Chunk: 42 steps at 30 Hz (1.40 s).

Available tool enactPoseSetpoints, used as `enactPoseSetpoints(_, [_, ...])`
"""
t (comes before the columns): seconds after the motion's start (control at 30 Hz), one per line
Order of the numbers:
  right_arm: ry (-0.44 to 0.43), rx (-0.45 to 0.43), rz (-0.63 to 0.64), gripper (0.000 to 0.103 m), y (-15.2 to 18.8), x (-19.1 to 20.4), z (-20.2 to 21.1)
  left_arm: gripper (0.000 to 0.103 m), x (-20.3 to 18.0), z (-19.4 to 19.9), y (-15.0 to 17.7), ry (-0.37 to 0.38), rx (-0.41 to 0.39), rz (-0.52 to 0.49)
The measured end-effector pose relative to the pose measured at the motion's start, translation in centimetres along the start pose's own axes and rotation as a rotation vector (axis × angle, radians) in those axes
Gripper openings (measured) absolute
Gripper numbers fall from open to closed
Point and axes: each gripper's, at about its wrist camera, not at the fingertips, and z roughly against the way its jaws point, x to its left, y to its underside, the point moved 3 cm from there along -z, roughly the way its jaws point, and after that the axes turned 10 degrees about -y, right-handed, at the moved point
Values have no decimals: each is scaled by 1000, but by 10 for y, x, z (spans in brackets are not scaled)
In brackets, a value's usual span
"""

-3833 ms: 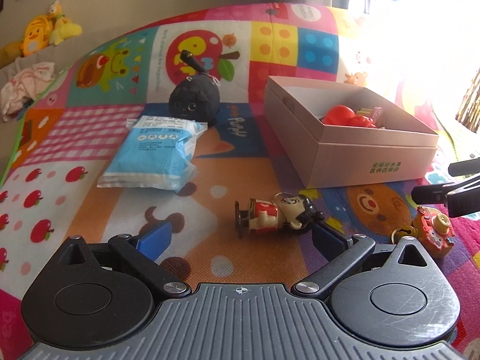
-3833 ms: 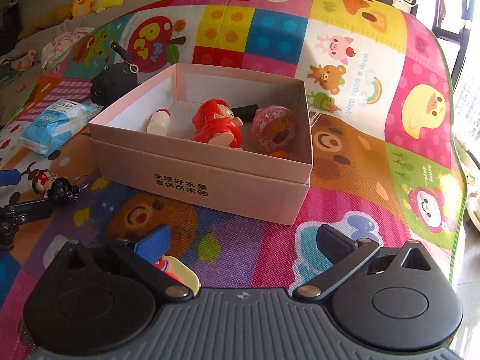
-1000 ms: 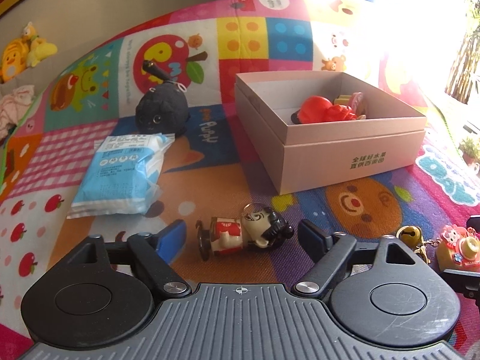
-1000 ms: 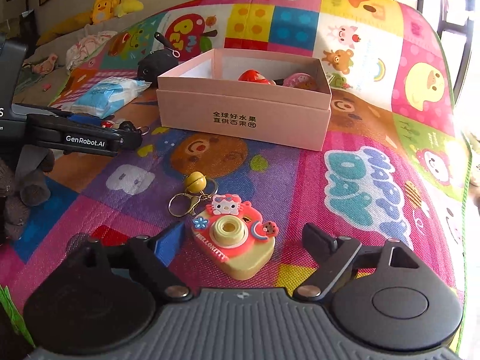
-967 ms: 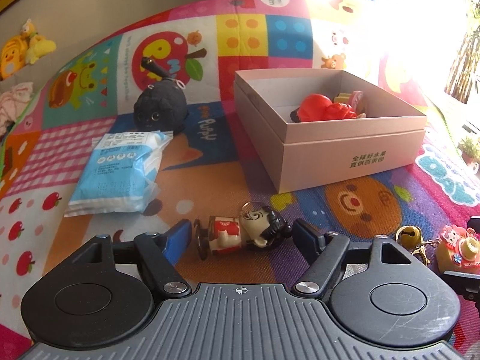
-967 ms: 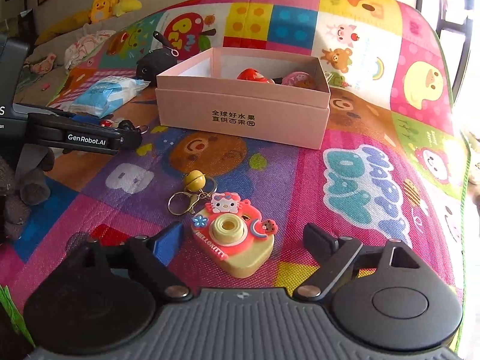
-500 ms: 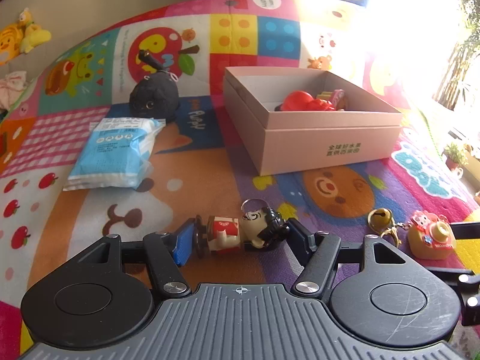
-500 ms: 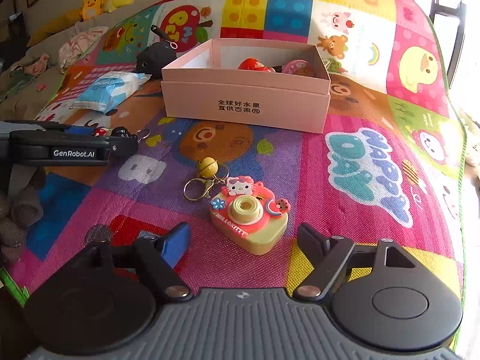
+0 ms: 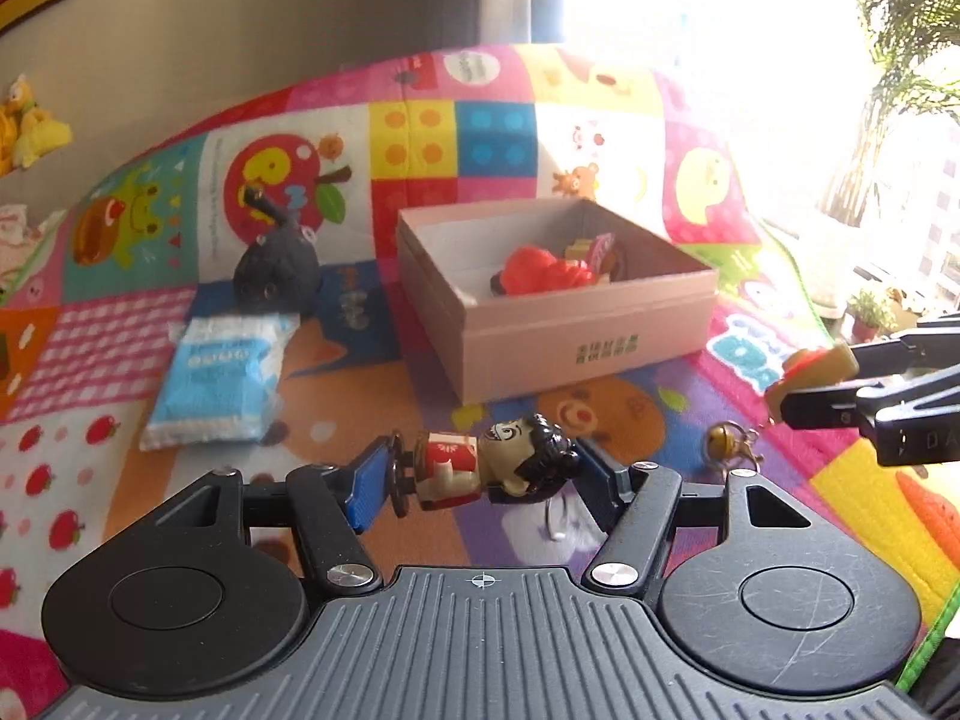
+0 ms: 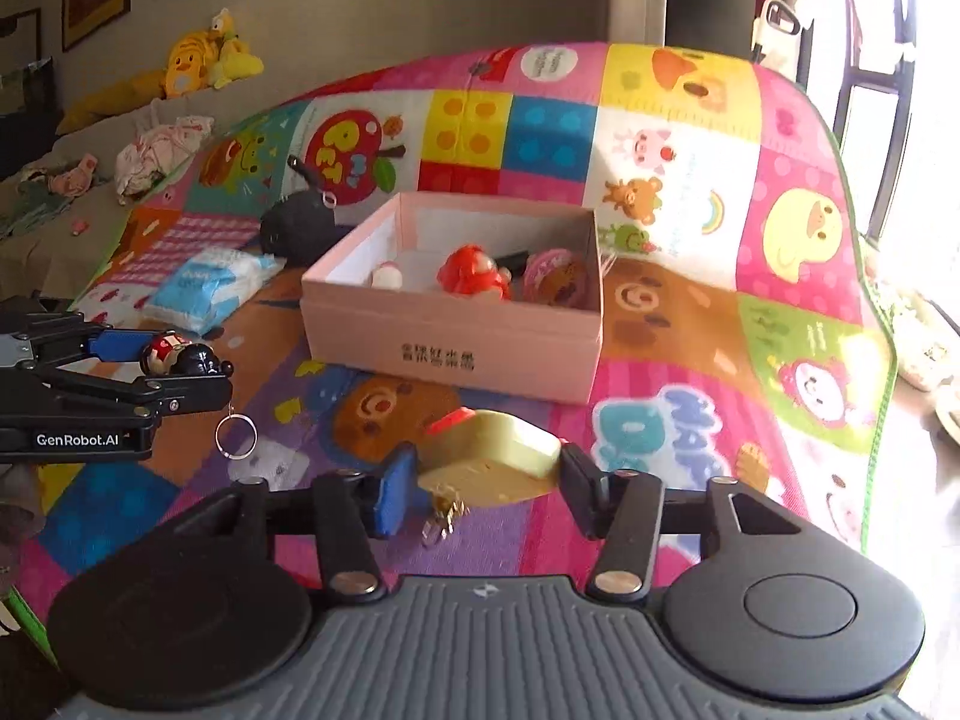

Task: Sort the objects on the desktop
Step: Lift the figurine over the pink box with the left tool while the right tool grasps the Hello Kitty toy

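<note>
My left gripper (image 9: 486, 474) is shut on a small figure keychain (image 9: 474, 465) with a red body and black hair, held crosswise above the mat, its ring (image 10: 236, 435) dangling. My right gripper (image 10: 486, 483) has its jaws closing on the yellow-and-pink camera keychain (image 10: 498, 444), pads against its sides, lifted and tilted, its gold bell (image 9: 723, 441) hanging below. The pink box (image 10: 444, 354) stands open ahead of both grippers, with a red toy (image 10: 471, 273) and other small toys inside.
A black plush (image 9: 276, 270) and a blue tissue pack (image 9: 219, 378) lie left of the box on the colourful play mat (image 10: 690, 420). Yellow plush toys (image 10: 198, 60) sit on a sofa at the far left. The mat's green edge (image 10: 882, 372) runs along the right.
Both grippers narrowed onto their toys and rose. The figure keychain and the camera keychain, earlier lying on the mat, now hang above it.
</note>
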Motion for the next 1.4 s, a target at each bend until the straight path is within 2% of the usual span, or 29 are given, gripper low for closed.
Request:
enactPoseSetpoints(0.03, [-3,-39,7,38,-16,-3,10,69,-1,5,-14,-4,-49,-14])
enactPoseSetpoints(0.07, [-1,-91,11,28,-34,-6,20,69,-4,12,-33,-13,-114,-33])
enactPoseSetpoints(0.1, [1,-125,18,23,-48,-9,27,69,-6,17,-48,-16,-166,-45])
enactPoseSetpoints(0.2, [-21,-215,38,15,-86,-15,40,69,-14,17,-83,-19,-267,-59])
enactPoseSetpoints(0.3, [-25,-234,41,15,-102,-23,38,69,-17,-4,-95,-28,-254,-38])
enactPoseSetpoints(0.43, [27,-236,25,15,-95,-51,46,69,-14,-27,-75,1,-161,2])
enactPoseSetpoints(0.57, [144,-185,-70,29,-63,-97,45,69,-12,-47,-56,28,-93,19])
enactPoseSetpoints(0.63, [178,-131,-128,51,-42,-116,36,69,-11,-57,-58,31,-81,34])
enactPoseSetpoints(0.67, [184,-98,-148,73,-28,-122,28,69,-11,-61,-61,33,-85,39])
enactPoseSetpoints(0.7, [186,-71,-155,86,-14,-127,19,69,-12,-63,-64,33,-90,40])
enactPoseSetpoints(0.8, [175,-18,-129,90,20,-140,-15,69,-18,-69,-70,38,-95,40])
enactPoseSetpoints(0.87, [196,-6,-182,90,34,-174,-42,69,-21,-73,-71,33,-86,35])
enactPoseSetpoints(0.93, [135,29,-366,87,48,-229,-62,69,-20,-71,-70,20,-80,34])
enactPoseSetpoints(0.97, [121,17,-479,83,62,-253,-66,69,-18,-70,-70,16,-77,35])
enactPoseSetpoints(1.0, [101,6,-585,72,78,-275,-66,69,-15,-68,-69,8,-74,34])
enactPoseSetpoints(1.03, [71,-13,-681,70,96,-294,-65,69,-13,-68,-69,-1,-72,34])
enactPoseSetpoints(1.07, [42,-31,-769,63,115,-308,-65,69,-11,-69,-70,-10,-66,39])
enactPoseSetpoints(1.1, [21,-35,-843,52,131,-316,-66,70,-10,-70,-71,-12,-61,47])
enactPoseSetpoints(1.2, [16,19,-898,46,159,-314,-77,70,-13,-81,-77,-12,-49,48])
enactPoseSetpoints(1.23, [-12,7,-927,41,164,-315,-77,70,-16,-84,-78,-15,-47,42])
enactPoseSetpoints(1.27, [-40,-16,-943,31,167,-317,-76,70,-18,-87,-80,-18,-45,36])
enactPoseSetpoints(1.4, [-47,-15,-933,30,167,-312,-76,70,-29,-90,-83,-13,-39,10])
